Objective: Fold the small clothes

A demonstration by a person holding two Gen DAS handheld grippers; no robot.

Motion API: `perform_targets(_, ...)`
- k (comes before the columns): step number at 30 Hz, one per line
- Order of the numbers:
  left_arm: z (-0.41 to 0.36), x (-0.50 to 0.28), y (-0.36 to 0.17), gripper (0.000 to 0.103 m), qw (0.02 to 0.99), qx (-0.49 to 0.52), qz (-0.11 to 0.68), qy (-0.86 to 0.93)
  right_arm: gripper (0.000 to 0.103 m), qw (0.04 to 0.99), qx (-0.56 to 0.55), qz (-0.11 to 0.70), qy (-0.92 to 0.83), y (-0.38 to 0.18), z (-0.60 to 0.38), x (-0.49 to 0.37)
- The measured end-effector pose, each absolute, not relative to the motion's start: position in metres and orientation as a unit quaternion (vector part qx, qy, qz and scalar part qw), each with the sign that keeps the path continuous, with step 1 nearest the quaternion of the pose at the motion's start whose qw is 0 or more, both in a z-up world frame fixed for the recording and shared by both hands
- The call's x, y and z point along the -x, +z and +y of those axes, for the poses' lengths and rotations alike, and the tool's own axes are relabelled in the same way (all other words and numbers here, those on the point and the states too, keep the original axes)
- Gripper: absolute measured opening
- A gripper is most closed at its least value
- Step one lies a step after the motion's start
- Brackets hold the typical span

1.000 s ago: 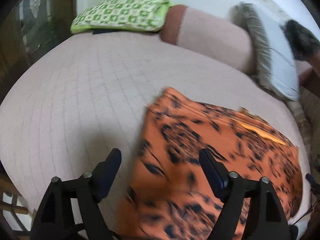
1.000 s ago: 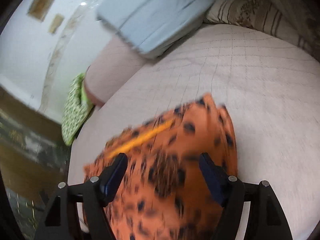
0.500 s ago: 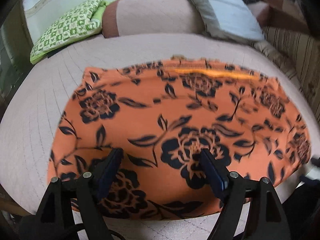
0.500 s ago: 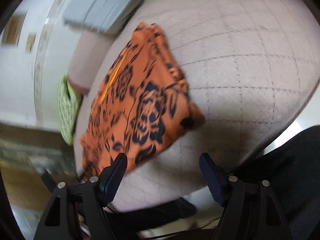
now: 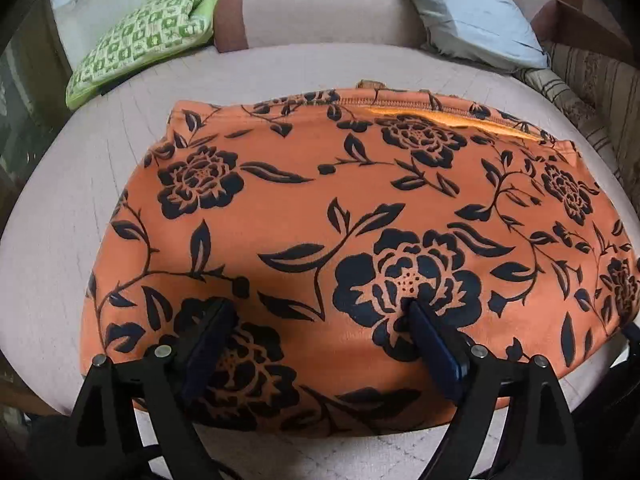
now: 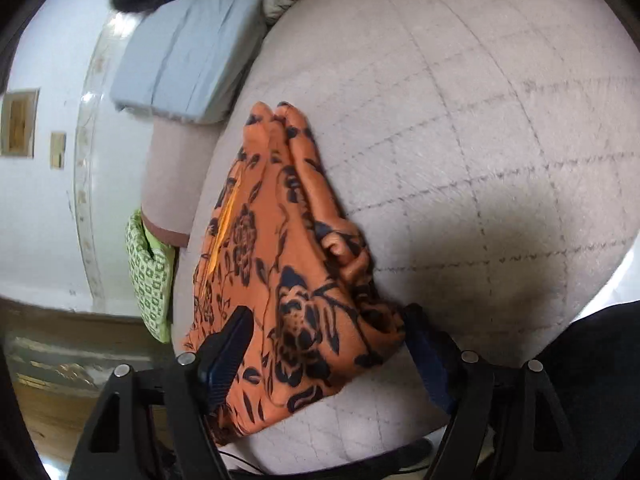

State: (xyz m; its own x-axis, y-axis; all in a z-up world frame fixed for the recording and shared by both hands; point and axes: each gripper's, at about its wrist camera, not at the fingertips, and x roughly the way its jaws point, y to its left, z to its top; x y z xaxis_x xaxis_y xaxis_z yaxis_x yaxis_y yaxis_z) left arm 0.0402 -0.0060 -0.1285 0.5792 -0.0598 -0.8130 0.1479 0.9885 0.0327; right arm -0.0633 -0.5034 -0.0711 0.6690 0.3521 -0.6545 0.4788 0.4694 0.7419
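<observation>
An orange garment (image 5: 340, 200) with black flowers lies spread flat on the quilted bed (image 5: 60, 200), its waistband at the far side. My left gripper (image 5: 314, 308) hovers over the garment's near edge; its jaws are opening, and the cloth lies flat under them, unpinched. In the right wrist view the garment (image 6: 288, 240) is seen end-on, with its right end bunched into folds. My right gripper (image 6: 327, 314) stands open astride that bunched corner, its pads wide apart and not pressing on it.
A green patterned pillow (image 5: 148, 28), a pink bolster (image 5: 320, 12) and a grey-blue pillow (image 5: 472, 12) line the bed's far side, with a striped cushion (image 5: 592, 88) at the right. Bare quilt (image 6: 480, 120) stretches right of the garment. A person's dark clothing (image 6: 600, 360) is at the near edge.
Both grippers swung around and sank toward the garment's near edge; the left now sits over its near middle, the right astride its right corner. The left jaws stand slightly wider.
</observation>
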Motion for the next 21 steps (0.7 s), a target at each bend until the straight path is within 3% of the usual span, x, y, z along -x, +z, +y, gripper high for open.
perform_targets(2,-0.008,-0.038,-0.128,0.090,0.888,-0.056,0.452,-0.061,0.078,0.770,-0.502,0.393,-0.032,-0.062,-0.502,0.064)
perform_targets(5,-0.006,-0.038,-0.129,0.091,0.888,-0.047,0.454,-0.061,0.067,0.779,-0.475,0.407,-0.041,-0.060,-0.498,0.059)
perform_targets(17,0.014,-0.035,-0.109,0.092,0.903,-0.019,0.427,-0.049,0.067,0.774,-0.475,0.415,-0.056,-0.075,-0.494,0.046)
perform_targets(19,0.016,-0.046,-0.133,0.094,0.882,-0.039,0.469,-0.032,0.058,0.784,-0.443,0.430,-0.067,-0.070,-0.491,0.042)
perform_targets(21,0.013,-0.042,-0.139,0.097,0.893,-0.063,0.443,-0.036,0.020,0.795,-0.413,0.439,-0.068,-0.065,-0.486,0.035)
